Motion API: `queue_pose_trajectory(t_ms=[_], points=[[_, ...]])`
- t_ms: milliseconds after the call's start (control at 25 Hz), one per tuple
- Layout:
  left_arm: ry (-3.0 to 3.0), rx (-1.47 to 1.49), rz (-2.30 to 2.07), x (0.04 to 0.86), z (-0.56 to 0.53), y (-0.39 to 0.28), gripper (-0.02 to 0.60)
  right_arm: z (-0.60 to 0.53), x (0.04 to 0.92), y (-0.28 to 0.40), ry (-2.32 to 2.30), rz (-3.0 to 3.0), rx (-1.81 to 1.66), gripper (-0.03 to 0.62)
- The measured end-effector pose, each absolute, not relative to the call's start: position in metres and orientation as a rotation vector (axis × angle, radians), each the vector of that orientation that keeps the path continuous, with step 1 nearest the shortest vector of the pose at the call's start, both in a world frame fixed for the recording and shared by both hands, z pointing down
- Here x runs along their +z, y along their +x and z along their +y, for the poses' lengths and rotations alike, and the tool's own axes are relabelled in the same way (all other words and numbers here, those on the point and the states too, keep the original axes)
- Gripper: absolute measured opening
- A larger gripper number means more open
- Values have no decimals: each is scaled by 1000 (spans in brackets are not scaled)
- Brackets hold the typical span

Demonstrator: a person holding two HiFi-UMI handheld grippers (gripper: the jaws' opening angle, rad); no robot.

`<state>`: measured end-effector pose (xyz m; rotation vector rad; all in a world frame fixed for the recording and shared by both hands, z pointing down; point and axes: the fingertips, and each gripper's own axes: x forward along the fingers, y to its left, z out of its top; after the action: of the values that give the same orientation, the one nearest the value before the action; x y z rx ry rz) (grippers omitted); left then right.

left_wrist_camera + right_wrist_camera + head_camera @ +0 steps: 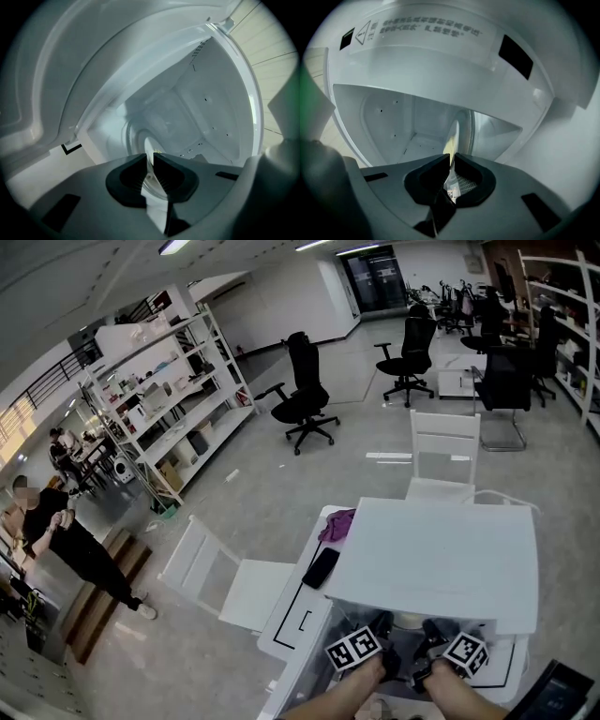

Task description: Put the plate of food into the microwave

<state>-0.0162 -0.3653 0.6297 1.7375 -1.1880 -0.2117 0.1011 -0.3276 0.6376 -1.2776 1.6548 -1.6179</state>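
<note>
Left claw [152, 165] and right claw [451, 166] clamp opposite rims of my pale round plate of food [453, 133], lower centre, to keep it level inside the white microwave [393, 117].

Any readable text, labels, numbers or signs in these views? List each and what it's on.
Warning triangle on the microwave frame above the cavity: sign only; the characters beside it are too blurred to read.
Two print lines right of it: too small to read.
Left marker cube, right marker cube: square patterns, no words.
Nothing else legible.
</note>
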Motion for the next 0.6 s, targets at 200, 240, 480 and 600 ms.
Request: queue_pose_trajectory(t_ms=[200, 240, 480, 600], points=[[1748, -194, -1183, 630, -365, -17, 31, -335, 637, 104, -1305, 1603, -1584, 14], [1751, -189, -1180, 630, -364, -17, 32, -337, 637, 104, -1311, 1591, -1579, 14], [1759, -172, -1173, 630, -366, -16, 37, -344, 633, 106, -1343, 1604, -1541, 14], [1759, -167, -1179, 631, -369, -15, 38, -347, 632, 106, -1379, 1662, -1528, 14]])
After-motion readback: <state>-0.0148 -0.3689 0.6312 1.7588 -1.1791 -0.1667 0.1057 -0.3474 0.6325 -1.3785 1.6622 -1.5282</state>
